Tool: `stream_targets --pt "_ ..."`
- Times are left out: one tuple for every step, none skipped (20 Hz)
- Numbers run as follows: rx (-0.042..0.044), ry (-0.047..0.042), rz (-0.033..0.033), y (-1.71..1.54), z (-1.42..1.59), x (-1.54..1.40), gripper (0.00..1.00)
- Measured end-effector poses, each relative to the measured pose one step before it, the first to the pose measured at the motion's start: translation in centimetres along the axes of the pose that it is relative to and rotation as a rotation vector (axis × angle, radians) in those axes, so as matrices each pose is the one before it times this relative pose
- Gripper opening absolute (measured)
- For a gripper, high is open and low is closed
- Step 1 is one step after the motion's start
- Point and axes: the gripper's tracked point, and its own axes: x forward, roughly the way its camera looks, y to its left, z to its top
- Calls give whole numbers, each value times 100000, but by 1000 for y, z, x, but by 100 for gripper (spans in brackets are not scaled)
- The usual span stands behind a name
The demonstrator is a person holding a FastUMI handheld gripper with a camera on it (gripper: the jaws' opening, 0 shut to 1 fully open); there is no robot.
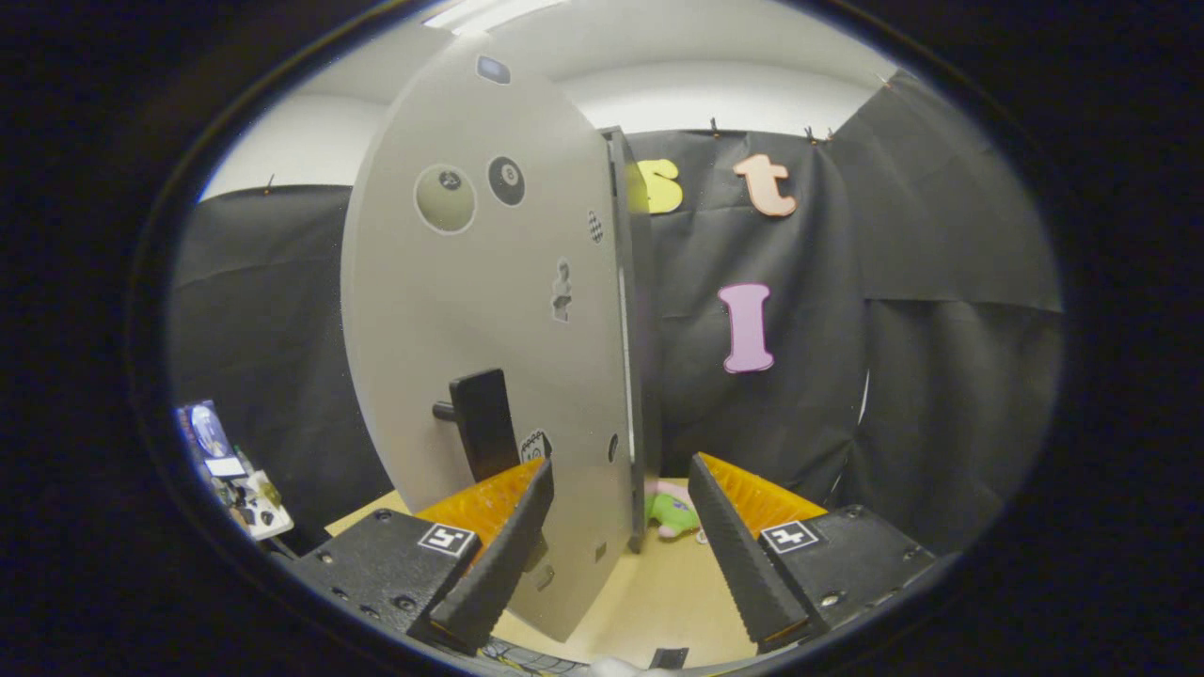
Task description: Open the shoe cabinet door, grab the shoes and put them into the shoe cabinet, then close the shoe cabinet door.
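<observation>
Gripper view: gripper point(621, 527) wide open, holding nothing. Cabinet door point(470, 310) stands swung open, seen nearly edge-on, its lower edge between the fingers and closer to the left one. Dark door handle point(482, 423) sits just beyond the left finger. Small green and pink shoe point(673, 510) lies on the tabletop point(658, 592) just ahead, beside the door's edge.

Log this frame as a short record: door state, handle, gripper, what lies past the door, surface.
door: grey cabinet door swung open, seen nearly edge-on, its free edge between the fingers
handle: dark handle on the door face, just beyond the left finger, not gripped
gripper: gripper open, fingers either side of the door edge
beyond door: small green and pink item, too small to identify
surface: light wooden tabletop
</observation>
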Motion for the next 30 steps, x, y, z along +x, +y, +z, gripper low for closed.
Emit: stream_targets --pt "-644 117 -692 658 -110 40 96" --pt "-197 268 -297 751 -101 154 96" --pt "41 445 36 981 -101 315 96" --pt "408 177 -160 968 -52 245 96" --pt "-52 156 -50 895 79 318 96" --pt "-253 40 180 1015 86 379 96" --pt "-46 93 53 933 -76 389 96" --pt "-125 -197 -30 928 41 421 96" --pt "11 -348 -85 1043 25 391 96" --pt "-350 -232 147 987 36 506 96" --pt "-443 -238 140 935 33 642 96" --pt "6 -792 -47 858 -37 607 96" --pt "-328 -827 310 968 84 651 96" --pt "-558 -640 888 1135 30 844 96" --pt "-423 -321 1011 1057 -190 855 96" --pt "-347 1719 689 994 -572 915 96" --pt "-104 1556 827 967 -811 770 96" --pt "-59 638 116 779 -371 525 96" --pt "-1259 20 -1332 415 -62 283 96" --pt "-1911 -912 -1420 188 201 -18 97" --pt "-549 -1258 -691 205 265 -116 97" --pt "9 -6 316 359 -205 13 97" --pt "256 424 -235 -17 -258 -110 97" --pt "364 594 -1054 -299 -59 -189 97" --pt "749 -99 -967 -75 63 -341 97" --pt "1020 -87 -760 -171 51 -350 97" --pt "824 503 -655 -181 -134 -467 97" --pt "729 229 -739 -356 88 -521 97" --pt "538 59 -1029 -276 162 -629 97" --pt "360 -406 -1070 -374 304 -692 97"
